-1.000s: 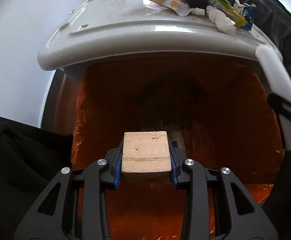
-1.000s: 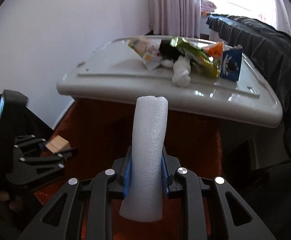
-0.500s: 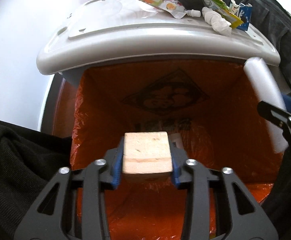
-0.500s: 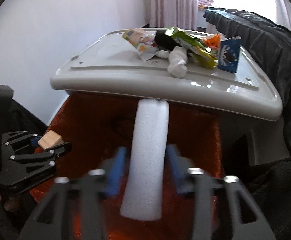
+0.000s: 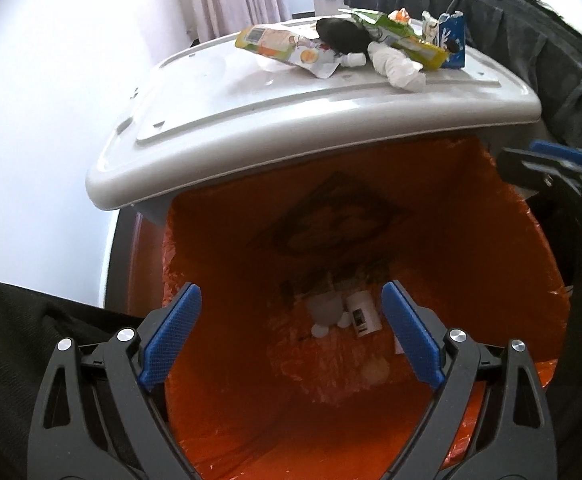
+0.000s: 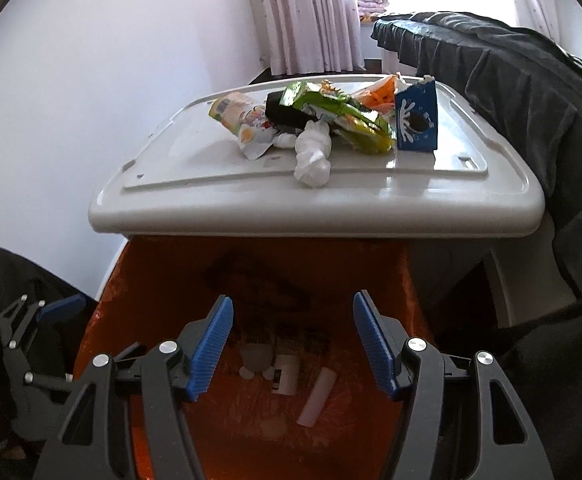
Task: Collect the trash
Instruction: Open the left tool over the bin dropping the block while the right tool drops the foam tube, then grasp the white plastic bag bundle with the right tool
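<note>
Wrappers, a crumpled white wad and a torn blue carton are lying heaped toward the grey lid's far edge, while the left gripper, jaws opening wide, and the right gripper, jaws apart, are hanging empty over the orange-lined bin.

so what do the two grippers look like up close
Both match: the left gripper and right gripper have black plastic frames with triangular cut-outs and silver rivets. Their fingers carry blue pads with a fine cross-hatched texture. No cables, markings or sleeves are visible.
</note>
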A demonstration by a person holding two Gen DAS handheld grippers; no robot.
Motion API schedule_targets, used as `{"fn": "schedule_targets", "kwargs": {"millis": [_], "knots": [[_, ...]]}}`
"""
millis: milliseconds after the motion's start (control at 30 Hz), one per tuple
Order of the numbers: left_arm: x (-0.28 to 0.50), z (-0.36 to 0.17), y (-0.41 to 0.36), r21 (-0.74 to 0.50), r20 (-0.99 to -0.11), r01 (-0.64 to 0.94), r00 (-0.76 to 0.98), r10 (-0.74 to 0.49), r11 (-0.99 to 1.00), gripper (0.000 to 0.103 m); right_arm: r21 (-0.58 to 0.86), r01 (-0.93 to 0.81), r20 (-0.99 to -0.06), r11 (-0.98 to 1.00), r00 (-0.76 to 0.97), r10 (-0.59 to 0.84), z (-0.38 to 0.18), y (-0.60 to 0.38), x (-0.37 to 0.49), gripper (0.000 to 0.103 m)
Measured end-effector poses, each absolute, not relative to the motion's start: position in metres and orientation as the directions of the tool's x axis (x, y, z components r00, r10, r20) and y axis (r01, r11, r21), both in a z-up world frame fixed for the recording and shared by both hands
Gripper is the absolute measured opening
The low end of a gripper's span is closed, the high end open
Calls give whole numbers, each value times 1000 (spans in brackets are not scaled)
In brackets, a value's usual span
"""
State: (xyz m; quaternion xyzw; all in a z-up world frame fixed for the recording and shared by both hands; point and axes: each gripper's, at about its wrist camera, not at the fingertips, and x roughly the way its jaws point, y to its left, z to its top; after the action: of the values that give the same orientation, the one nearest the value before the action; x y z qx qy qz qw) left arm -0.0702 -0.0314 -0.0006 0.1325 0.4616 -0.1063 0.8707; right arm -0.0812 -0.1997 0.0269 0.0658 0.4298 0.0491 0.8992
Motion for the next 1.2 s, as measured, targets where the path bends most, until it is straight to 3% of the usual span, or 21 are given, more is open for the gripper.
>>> {"fn": "schedule_targets", "kwargs": {"millis": [233, 467, 600, 700, 767, 833, 1067, 1200], "knots": [[-71, 0, -36, 126, -827, 326, 556, -83, 937, 89, 120, -44, -737, 992, 665, 118, 49, -201, -18, 62], [-68, 0, -33, 83, -832, 323, 544, -113, 943, 90, 122, -5, -773, 992, 627, 98, 31, -207, 53, 62], [-66, 0, -33, 50, -838, 320, 529, -135, 946, 90, 108, 20, -804, 994, 589, 76, 14, -207, 82, 56], [-65, -1, -35, 45, -842, 326, 522, -140, 944, 90, 68, 18, -823, 997, 566, 46, 2, -201, 98, 42], [-66, -1, -37, 51, -841, 332, 523, -139, 942, 90, 15, 5, -817, 1000, 576, 10, 0, -194, 101, 33], [-67, 1, -37, 57, -836, 330, 531, -136, 942, 90, 5, -3, -822, 1000, 570, 6, 0, -191, 100, 32], [-67, 12, -27, 18, -814, 298, 559, -159, 954, 90, 201, -118, -807, 972, 543, 233, 49, -210, 40, 32], [-54, 28, -30, 17, -811, 291, 563, -157, 956, 90, 164, -131, -732, 978, 648, 210, 87, -233, 15, 32]]}}
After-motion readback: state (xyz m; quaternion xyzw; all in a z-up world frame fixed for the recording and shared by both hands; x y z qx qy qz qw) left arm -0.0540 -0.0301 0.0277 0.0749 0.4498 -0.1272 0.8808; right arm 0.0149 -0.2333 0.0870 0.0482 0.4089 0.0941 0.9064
